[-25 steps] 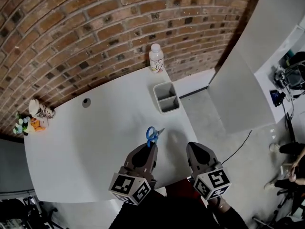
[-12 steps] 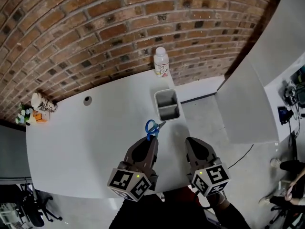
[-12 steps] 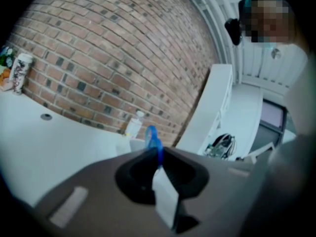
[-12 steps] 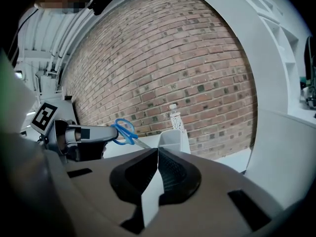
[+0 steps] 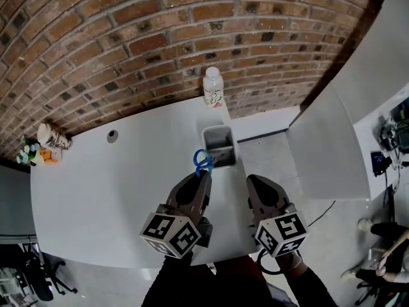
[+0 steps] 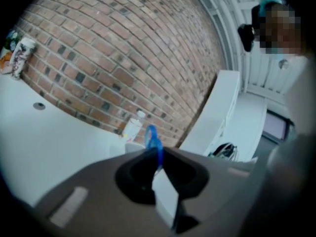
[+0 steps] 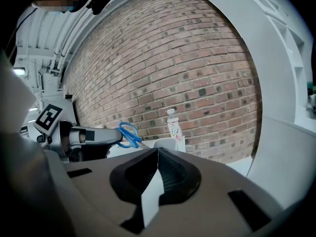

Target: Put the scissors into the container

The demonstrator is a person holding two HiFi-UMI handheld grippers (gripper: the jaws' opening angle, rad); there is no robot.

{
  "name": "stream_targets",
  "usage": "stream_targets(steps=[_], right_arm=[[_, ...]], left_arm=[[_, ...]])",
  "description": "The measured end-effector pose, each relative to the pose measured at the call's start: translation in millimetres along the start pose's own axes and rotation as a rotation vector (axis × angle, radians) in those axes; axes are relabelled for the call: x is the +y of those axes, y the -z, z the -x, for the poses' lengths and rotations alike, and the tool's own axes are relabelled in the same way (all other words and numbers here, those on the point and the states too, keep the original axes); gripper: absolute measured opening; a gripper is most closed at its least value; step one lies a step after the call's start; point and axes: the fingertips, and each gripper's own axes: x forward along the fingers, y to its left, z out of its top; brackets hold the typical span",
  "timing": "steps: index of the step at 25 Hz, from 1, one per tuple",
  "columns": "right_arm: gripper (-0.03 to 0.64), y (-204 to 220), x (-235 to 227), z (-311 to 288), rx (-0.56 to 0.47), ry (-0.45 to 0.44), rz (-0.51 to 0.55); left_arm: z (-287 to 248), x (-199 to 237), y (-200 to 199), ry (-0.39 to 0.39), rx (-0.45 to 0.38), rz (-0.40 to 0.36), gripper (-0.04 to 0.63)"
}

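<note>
Starting at our left gripper: its jaws are clamped on the small blue-handled metal scissors. The blue loops poke out past the tips and sit just above center frame in the head view. We can't tell exactly which bit is pinched, since the jaws cover it. In the right gripper view a short grey blade end shows just beside the loops. Having the loops out front looks handy to us, because we can watch them while lining up the drop.

The scissors are off the table, right at the near left corner of the grey two-compartment plastic container. In the head view the loops overlap its near rim, but we can't say whether they're already over the opening or just short of it. Our guess is that we need a bit more reach toward the top of the frame before letting go.

Our right gripper sits at lower center-right with its jaws pressed together on nothing. It seems to be just parked alongside, out of the way.

Further out, the container stands near the far right corner of the white table. Behind it, a clear plastic bottle with a white cap stands against the red brick wall. The bottle is apart from the container, so we don't think it'll get in the way.
</note>
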Motion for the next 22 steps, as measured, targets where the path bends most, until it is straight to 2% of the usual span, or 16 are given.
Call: stream_targets(steps=[7, 22], right_arm=[[0.009, 8, -7, -14, 0.046, -0.007, 0.004], [0.009, 39, -2, -36, 0.115, -0.038, 0.005]], left_arm=[[-17, 13, 12, -0.008, 0.033, 0.034, 0.031], [-36, 27, 36, -0.007, 0.092, 0.042, 0.031]])
